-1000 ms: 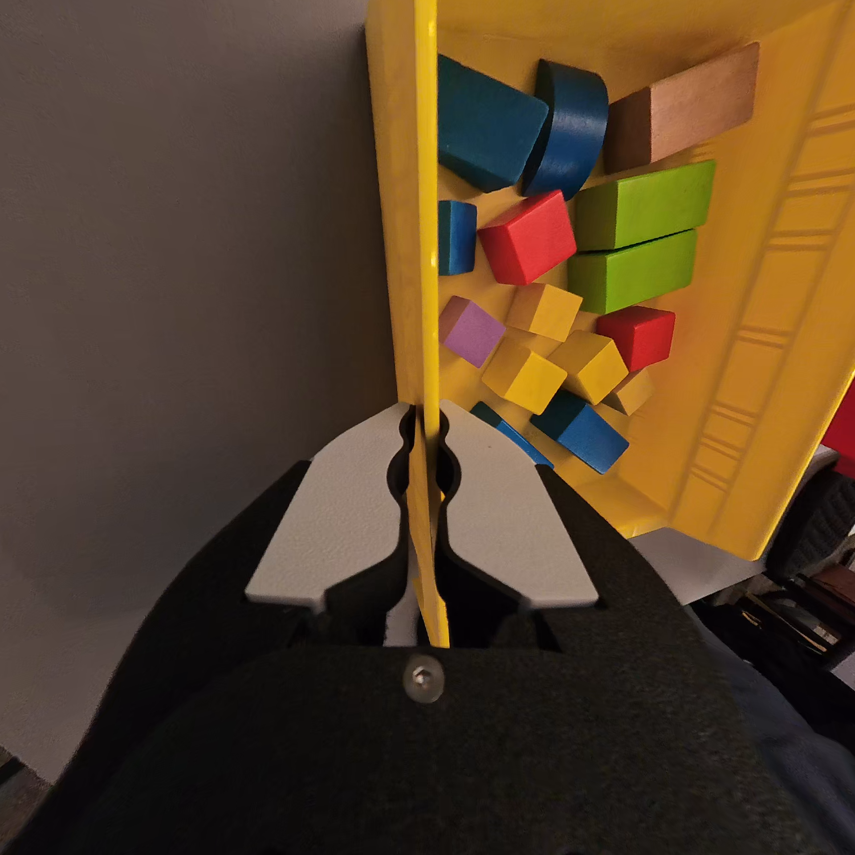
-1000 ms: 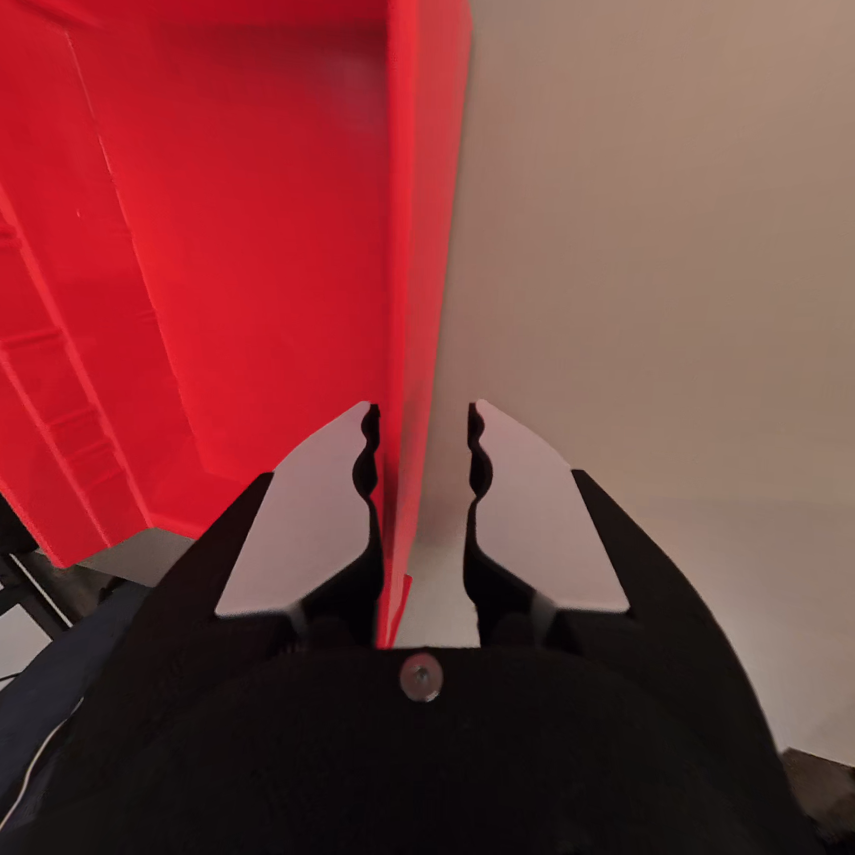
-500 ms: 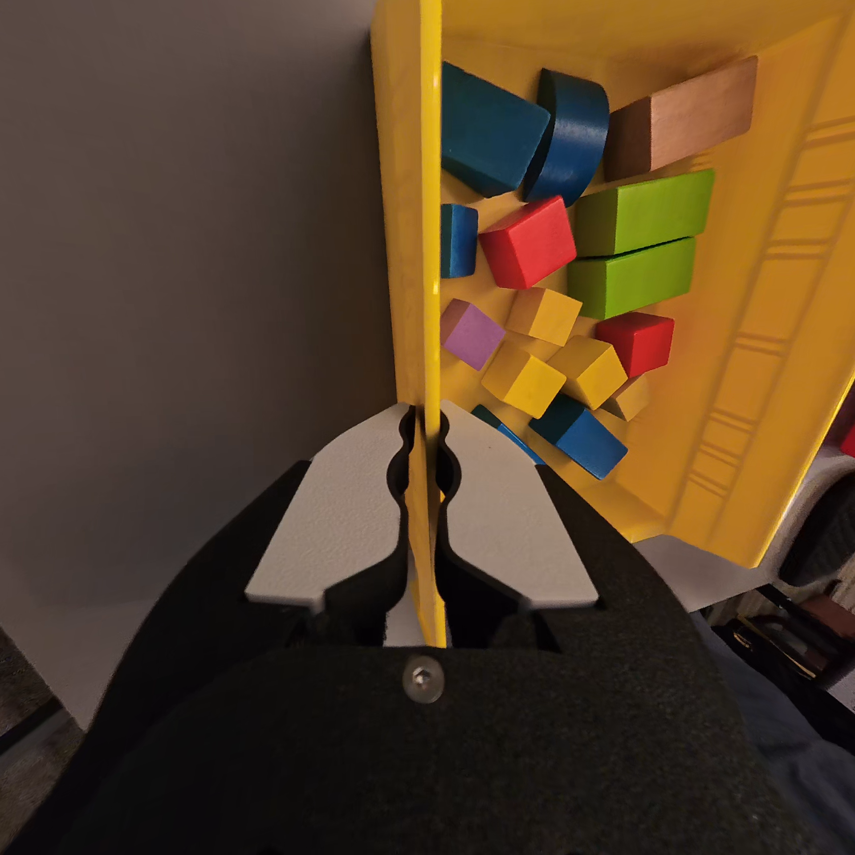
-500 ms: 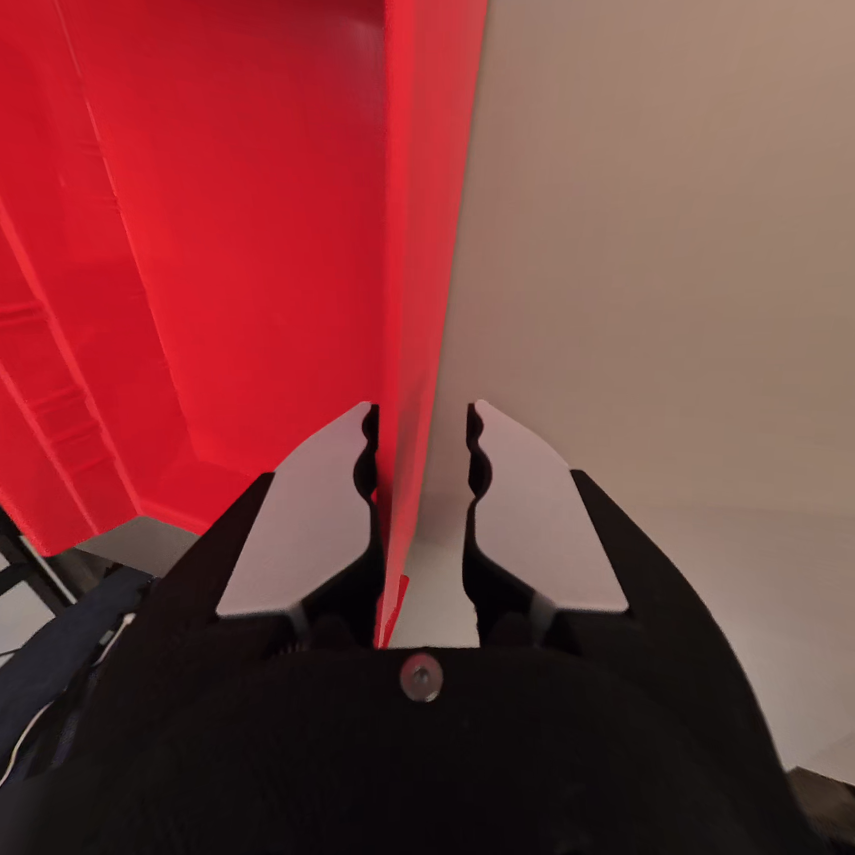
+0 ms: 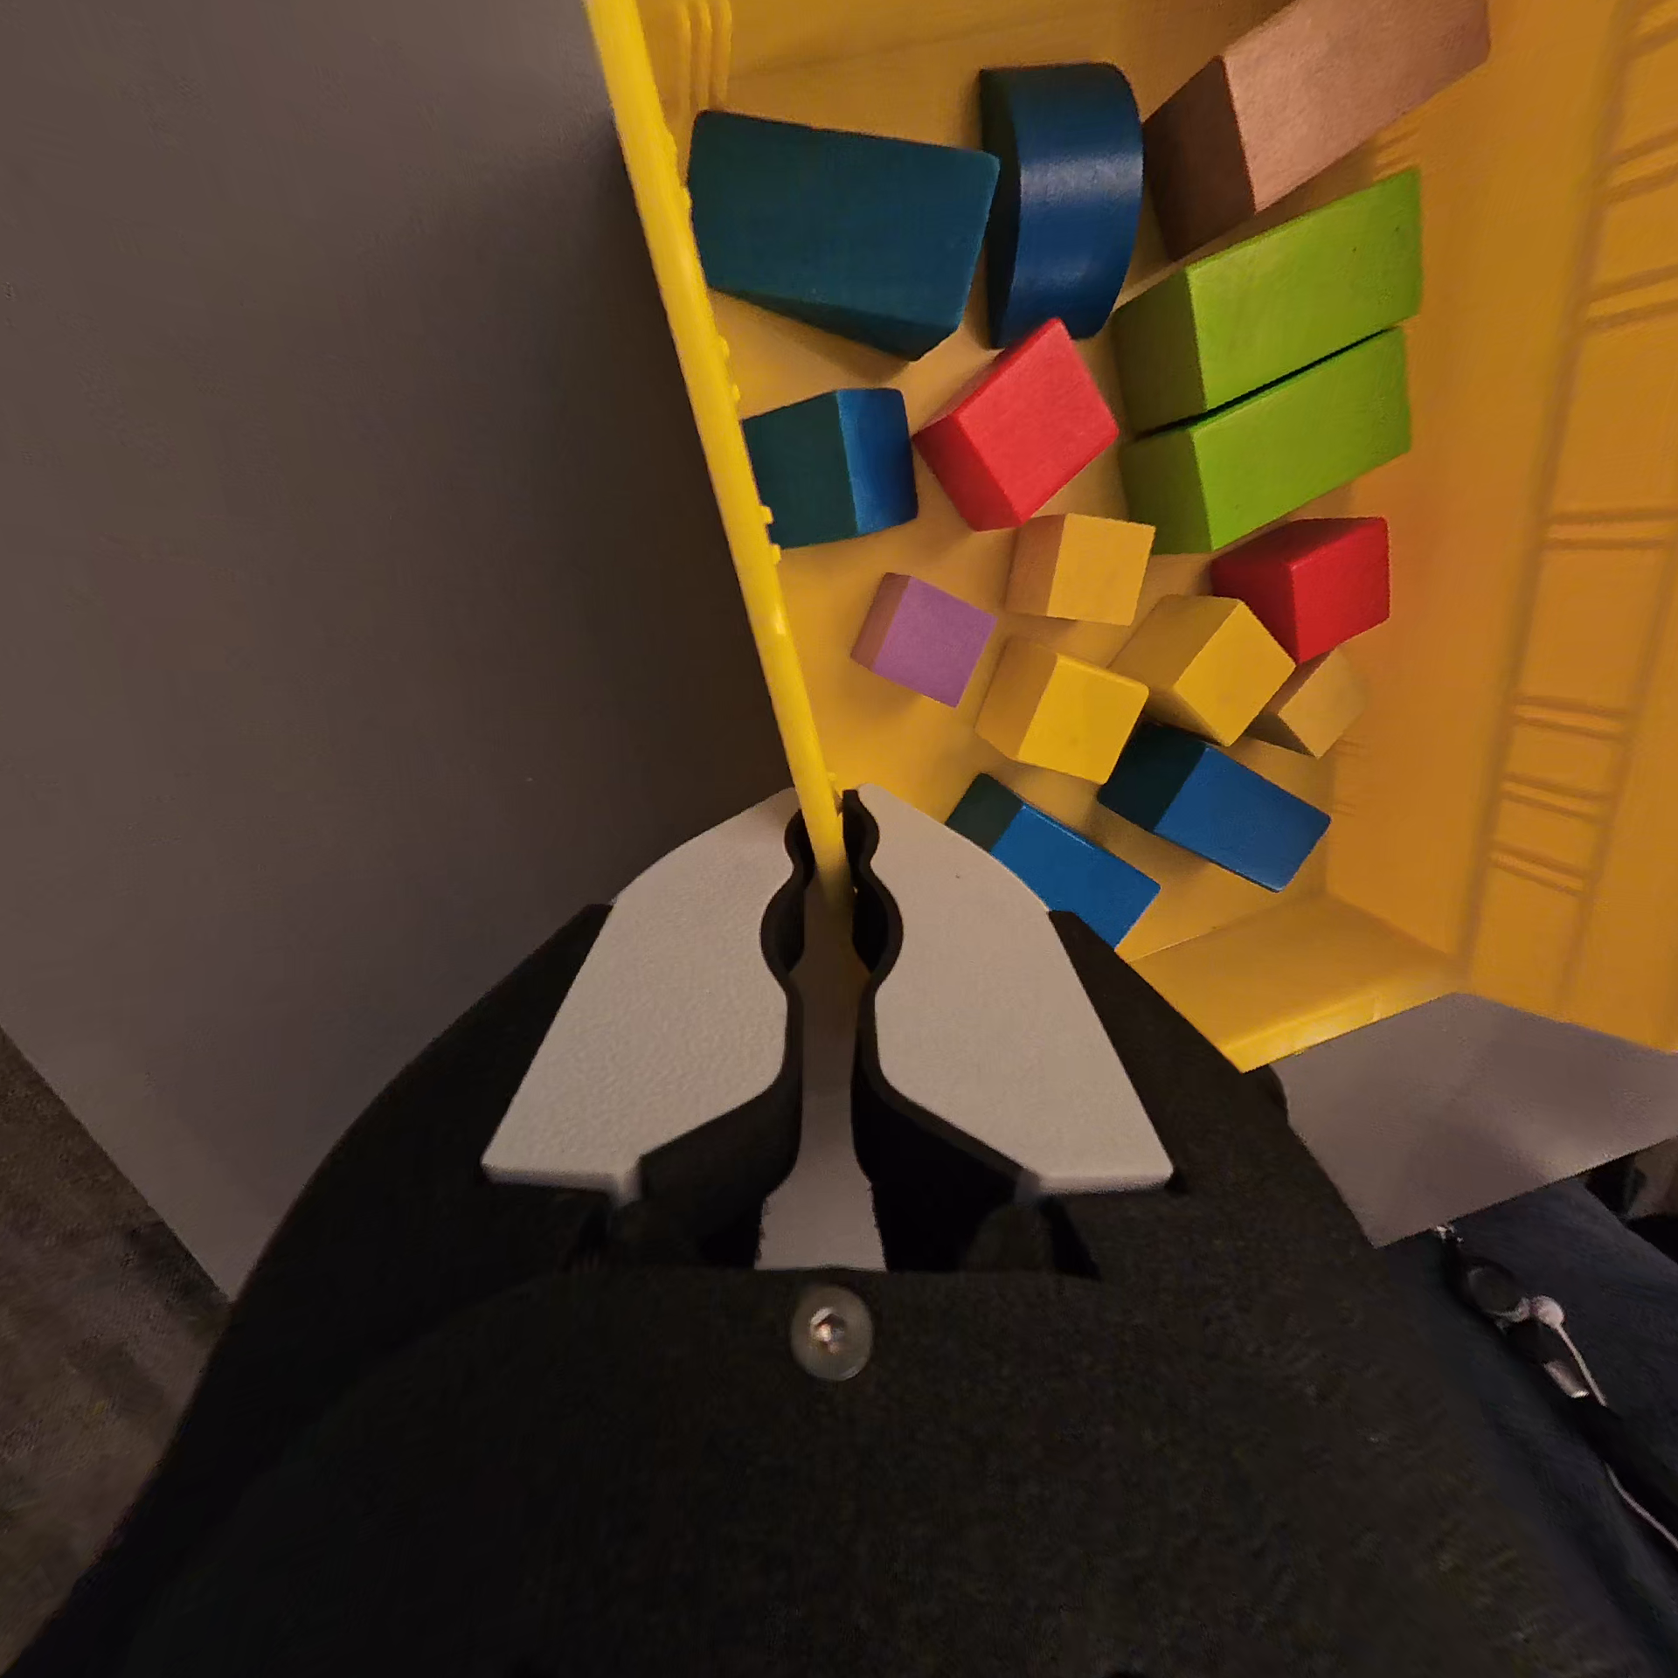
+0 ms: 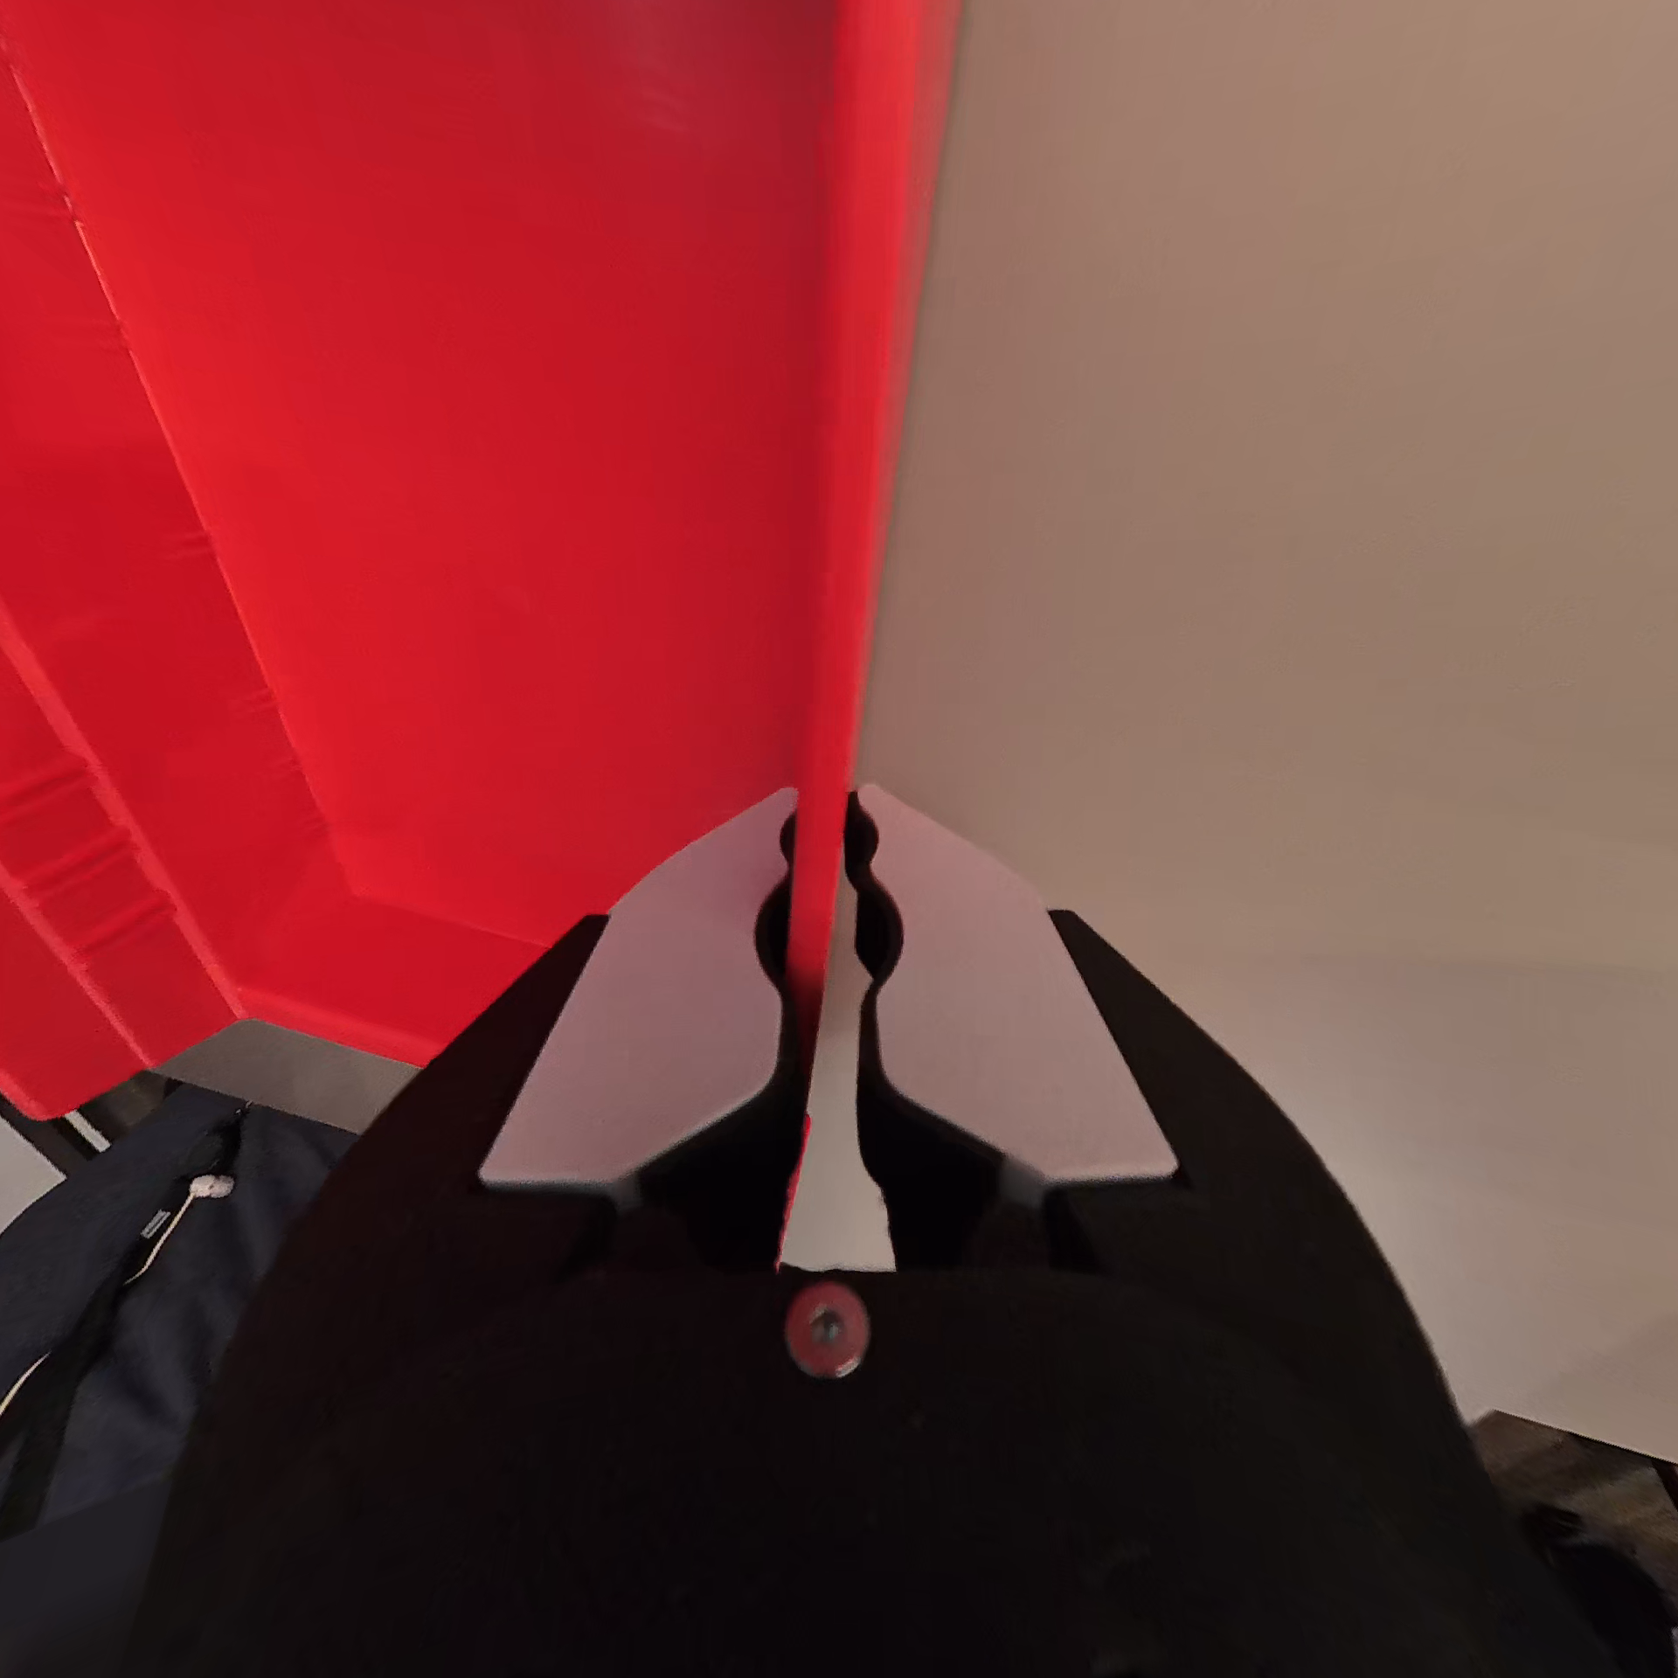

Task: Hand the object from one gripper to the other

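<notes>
The yellow bin (image 5: 1544, 817) runs off the top and right edges of the left wrist view, so its far walls are unseen. The tan wooden block (image 5: 1317, 118) near the bin's top is cut by the upper edge. One blue block (image 5: 1053, 863), low in the bin, is partly hidden behind the left tool (image 5: 824, 804). In the right wrist view the red bin (image 6: 409, 454) is cropped at the top and left, and its wall is blurred. Dark fabric (image 6: 109, 1271) below the red bin is too dim to identify.

Both views are dimly, warmly lit; edges are bowed by wide-angle distortion, and the right view is softly blurred.
</notes>
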The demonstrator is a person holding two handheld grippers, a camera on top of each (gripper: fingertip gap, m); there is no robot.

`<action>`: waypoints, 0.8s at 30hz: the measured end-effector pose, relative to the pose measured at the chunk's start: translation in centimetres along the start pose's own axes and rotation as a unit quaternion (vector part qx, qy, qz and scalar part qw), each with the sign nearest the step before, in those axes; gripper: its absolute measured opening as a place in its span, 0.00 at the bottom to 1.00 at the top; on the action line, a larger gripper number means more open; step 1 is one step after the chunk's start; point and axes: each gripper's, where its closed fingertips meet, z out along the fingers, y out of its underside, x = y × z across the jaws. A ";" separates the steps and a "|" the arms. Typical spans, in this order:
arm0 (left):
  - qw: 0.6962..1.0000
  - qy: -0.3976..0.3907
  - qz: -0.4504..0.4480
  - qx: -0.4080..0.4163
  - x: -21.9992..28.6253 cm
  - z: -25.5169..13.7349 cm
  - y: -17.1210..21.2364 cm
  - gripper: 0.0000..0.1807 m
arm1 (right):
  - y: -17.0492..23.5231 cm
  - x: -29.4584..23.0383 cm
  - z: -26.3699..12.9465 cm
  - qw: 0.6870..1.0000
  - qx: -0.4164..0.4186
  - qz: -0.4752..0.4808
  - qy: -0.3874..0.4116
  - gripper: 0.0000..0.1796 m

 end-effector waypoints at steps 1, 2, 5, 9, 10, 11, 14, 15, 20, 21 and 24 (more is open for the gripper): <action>1.000 -0.001 0.009 -0.001 0.0 0.0 0.0 0.03 | 0.0 0.0 0.0 1.000 0.000 -0.003 0.004 0.04; 1.000 -0.003 0.014 -0.003 0.0 0.0 0.0 0.03 | 0.0 0.0 0.0 1.000 -0.001 -0.004 0.006 0.04; 1.000 -0.004 0.020 -0.004 0.1 0.0 0.0 0.03 | 0.0 0.0 0.0 1.000 -0.004 -0.006 0.006 0.04; 1.000 0.001 0.022 -0.001 0.2 0.1 -0.2 0.03 | -0.1 0.0 0.1 1.000 -0.006 -0.004 -0.002 0.04; 1.000 0.001 0.024 -0.002 0.2 0.1 -0.1 0.03 | -0.1 -0.1 0.1 1.000 -0.007 -0.003 -0.005 0.04; 1.000 0.001 0.027 -0.003 0.2 0.1 -0.1 0.03 | 0.0 -0.1 0.1 1.000 -0.008 -0.003 -0.006 0.05; 1.000 0.012 0.023 -0.003 0.2 0.1 -0.1 0.03 | 0.0 -0.2 0.1 1.000 -0.012 -0.006 -0.012 0.06; 1.000 0.020 0.021 -0.001 0.3 0.0 -0.1 0.03 | -0.1 -0.3 0.1 1.000 -0.012 -0.007 -0.016 0.06; 0.998 0.064 -0.007 0.015 0.3 0.0 -0.4 0.05 | -1.2 -0.3 0.3 1.000 0.015 -0.016 -0.019 0.10; 0.998 0.065 -0.007 0.015 0.3 0.0 -0.4 0.05 | -1.1 -0.4 0.5 0.999 0.012 -0.021 -0.021 0.11; 0.997 0.070 0.002 0.023 0.6 -0.1 -0.4 0.08 | -1.2 -0.3 0.9 0.999 0.009 -0.038 -0.010 0.13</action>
